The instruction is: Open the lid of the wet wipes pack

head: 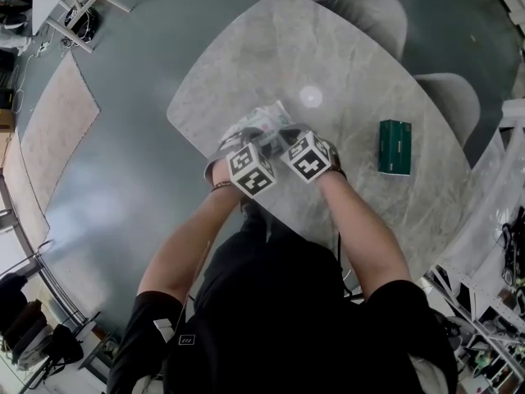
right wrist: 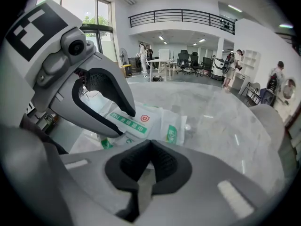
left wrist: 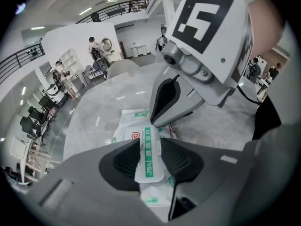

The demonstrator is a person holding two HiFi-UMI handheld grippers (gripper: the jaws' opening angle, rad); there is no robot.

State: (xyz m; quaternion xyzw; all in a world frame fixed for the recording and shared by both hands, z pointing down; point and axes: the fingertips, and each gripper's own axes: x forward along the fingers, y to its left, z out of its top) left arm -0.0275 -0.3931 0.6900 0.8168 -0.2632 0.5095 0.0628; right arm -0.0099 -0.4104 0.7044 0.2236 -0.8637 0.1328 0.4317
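Observation:
The wet wipes pack [head: 267,121], white with green print, lies on the marble table [head: 353,56] under both grippers. In the left gripper view its white lid flap [left wrist: 149,157], with a green stripe, stands up between the pads of my left gripper [left wrist: 150,158], which is shut on it. My right gripper [right wrist: 150,145] has its pads together at the near edge of the pack [right wrist: 160,124] and appears to pinch it. The right gripper [left wrist: 158,120] reaches the pack from the far side. The two marker cubes sit side by side, left gripper [head: 261,140] and right gripper [head: 284,136].
A dark green box [head: 394,147] lies on the table to the right of the grippers. Two grey chairs [head: 369,6] [head: 453,97] stand at the table's far right side. The table's near edge runs just below the hands.

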